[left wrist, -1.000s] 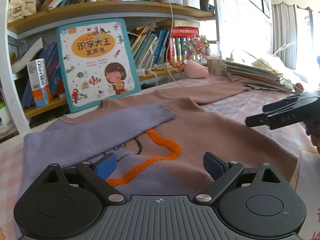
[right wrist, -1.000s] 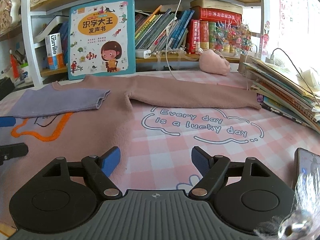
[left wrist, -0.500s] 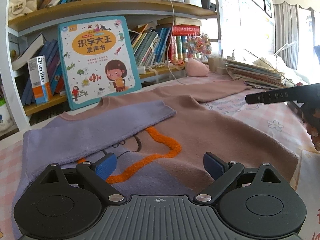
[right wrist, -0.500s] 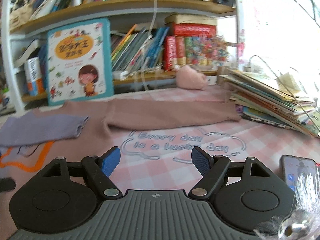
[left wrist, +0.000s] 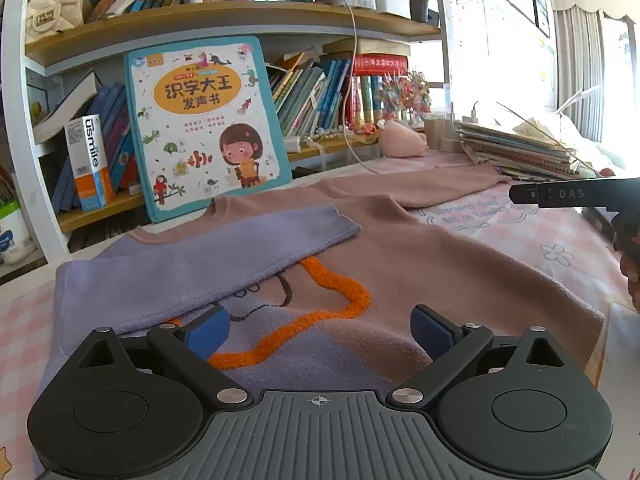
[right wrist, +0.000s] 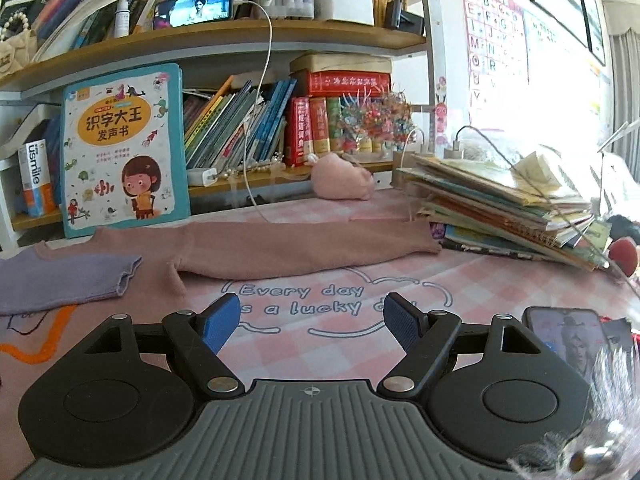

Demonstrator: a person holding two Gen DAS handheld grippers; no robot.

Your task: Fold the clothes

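A pink and lilac sweater point(left wrist: 432, 264) with an orange outline on its front lies flat on the desk. Its lilac sleeve point(left wrist: 224, 256) is folded across the chest. The pink sleeve point(right wrist: 304, 252) stretches out to the right, its cuff near the book stack. My left gripper point(left wrist: 320, 330) hovers open over the sweater's lower front, nothing between its blue pads. My right gripper point(right wrist: 312, 320) is open above the checked mat, short of the pink sleeve; from the left wrist view its black finger point(left wrist: 572, 196) shows at the right edge.
A pink checked mat point(right wrist: 344, 320) with lettering covers the desk. A stack of books point(right wrist: 508, 208) sits at the right, a phone point(right wrist: 572, 340) lies near it. A picture book point(left wrist: 200, 128) leans on the shelf behind, beside a pink plush point(right wrist: 344, 180).
The right gripper has tilted upward and turned to the right, so more of the shelf and the book stack shows. The left gripper and the sweater have stayed still.
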